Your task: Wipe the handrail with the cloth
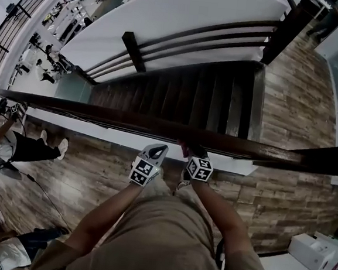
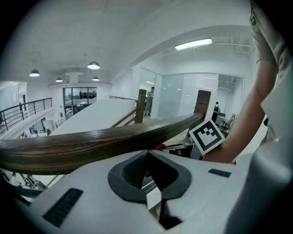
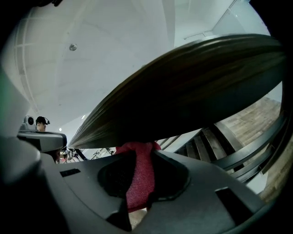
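Observation:
A dark wooden handrail point(image 1: 100, 115) crosses the head view from left to right, just ahead of both grippers. My right gripper point(image 1: 194, 155) is up against its near side, shut on a red cloth point(image 3: 140, 176) that touches the rail's point(image 3: 192, 91) underside edge. My left gripper point(image 1: 153, 155) sits close beside it on the left, just short of the rail point(image 2: 82, 148). Its jaws point(image 2: 147, 154) are shut with nothing between them. A sliver of the red cloth point(image 2: 158, 147) and the right gripper's marker cube point(image 2: 206, 135) show in the left gripper view.
Beyond the rail a dark staircase point(image 1: 207, 96) drops away, with a second railing and post point(image 1: 133, 50) on its far side. A person point(image 1: 21, 145) and cables are on the wood floor at left. A white box point(image 1: 316, 252) stands at lower right.

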Available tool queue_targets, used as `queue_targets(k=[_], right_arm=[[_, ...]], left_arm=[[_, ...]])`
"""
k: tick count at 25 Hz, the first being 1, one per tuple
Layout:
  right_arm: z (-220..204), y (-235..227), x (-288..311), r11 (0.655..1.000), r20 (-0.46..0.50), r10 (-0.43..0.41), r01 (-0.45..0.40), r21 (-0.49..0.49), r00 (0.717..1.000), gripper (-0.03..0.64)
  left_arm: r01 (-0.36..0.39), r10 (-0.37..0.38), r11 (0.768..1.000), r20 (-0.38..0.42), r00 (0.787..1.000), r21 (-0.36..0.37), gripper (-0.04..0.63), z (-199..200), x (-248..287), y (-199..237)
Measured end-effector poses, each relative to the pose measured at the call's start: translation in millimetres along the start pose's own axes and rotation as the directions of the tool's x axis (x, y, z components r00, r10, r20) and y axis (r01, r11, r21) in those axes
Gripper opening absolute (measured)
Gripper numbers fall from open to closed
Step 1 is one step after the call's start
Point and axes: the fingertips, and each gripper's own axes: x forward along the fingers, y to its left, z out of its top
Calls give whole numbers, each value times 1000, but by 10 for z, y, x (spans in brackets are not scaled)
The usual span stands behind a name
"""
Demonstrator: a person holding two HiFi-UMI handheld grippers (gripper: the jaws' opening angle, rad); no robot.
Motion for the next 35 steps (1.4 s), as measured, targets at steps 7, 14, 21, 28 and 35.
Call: queue_targets(k=[7,14,21,28,35], right_arm=[[6,-270,-117,998,32,-40,38,54,999,77],[163,-783,-308,996,51,-27,22,88,998,77],[283,-1308,-572,997,51,-3,-1,81,999,77],[476,-2060,-997,993,80,-58,49,112,995,77],[641,-2803,-1395,981,124,-145,126,146,982,77]], left_arm=[[95,-95,994,-2,995,52,15,199,252,-250],[140,-139,985,-18,990,101,15,422,694,-730],[131,-129,984,-30,991,121,15,530,1088,-1142],[182,-179,967,-34,983,178,15,738,1478,-1772],[221,-217,953,-42,975,207,15,854,1815,-2215]])
